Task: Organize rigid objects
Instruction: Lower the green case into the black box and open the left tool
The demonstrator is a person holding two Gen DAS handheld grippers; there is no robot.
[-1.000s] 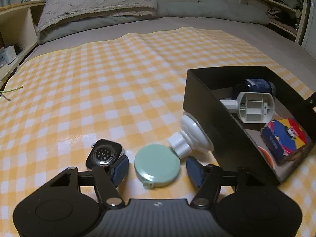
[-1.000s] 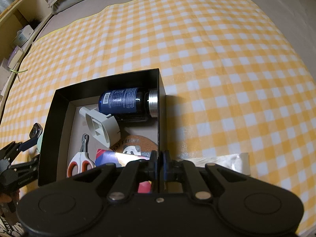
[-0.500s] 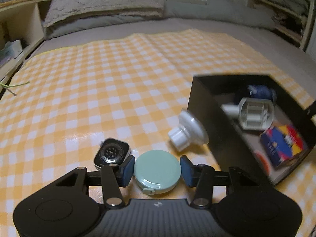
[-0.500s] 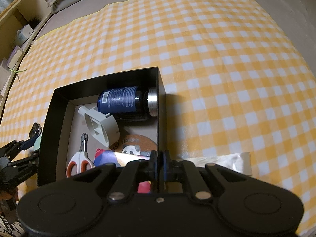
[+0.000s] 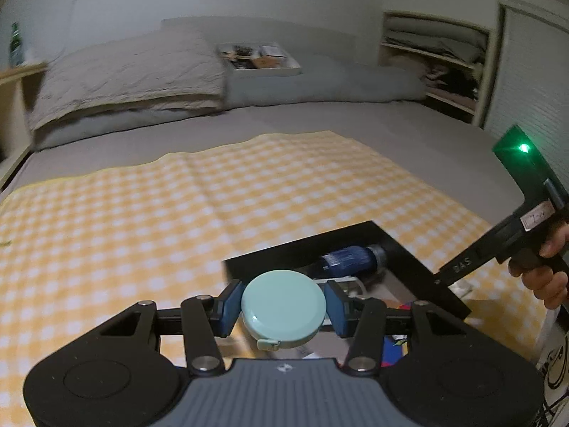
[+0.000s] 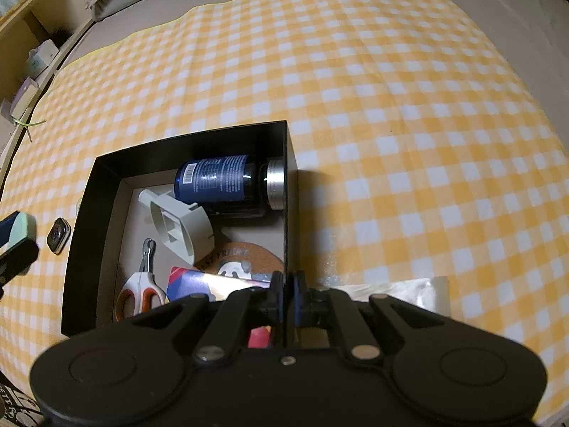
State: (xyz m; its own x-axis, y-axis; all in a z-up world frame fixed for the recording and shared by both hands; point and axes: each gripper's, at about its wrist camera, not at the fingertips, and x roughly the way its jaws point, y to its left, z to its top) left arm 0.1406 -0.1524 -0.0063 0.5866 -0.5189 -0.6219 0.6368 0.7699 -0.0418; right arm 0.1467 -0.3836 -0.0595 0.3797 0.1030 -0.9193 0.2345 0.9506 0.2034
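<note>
Checked cloth: left tool clamped on mint disc; only right view's watch; right tool together on box wall.

Round mint-green tape measure lifted above black box, blue bottle lying inside

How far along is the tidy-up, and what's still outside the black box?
Done: the black box already holds a blue bottle, clippers, a cork coaster and more. In hand: the left gripper is shut on the mint round case, lifted near the box; the right gripper pinches the box wall. Left: the smartwatch on the checked cloth.
</note>
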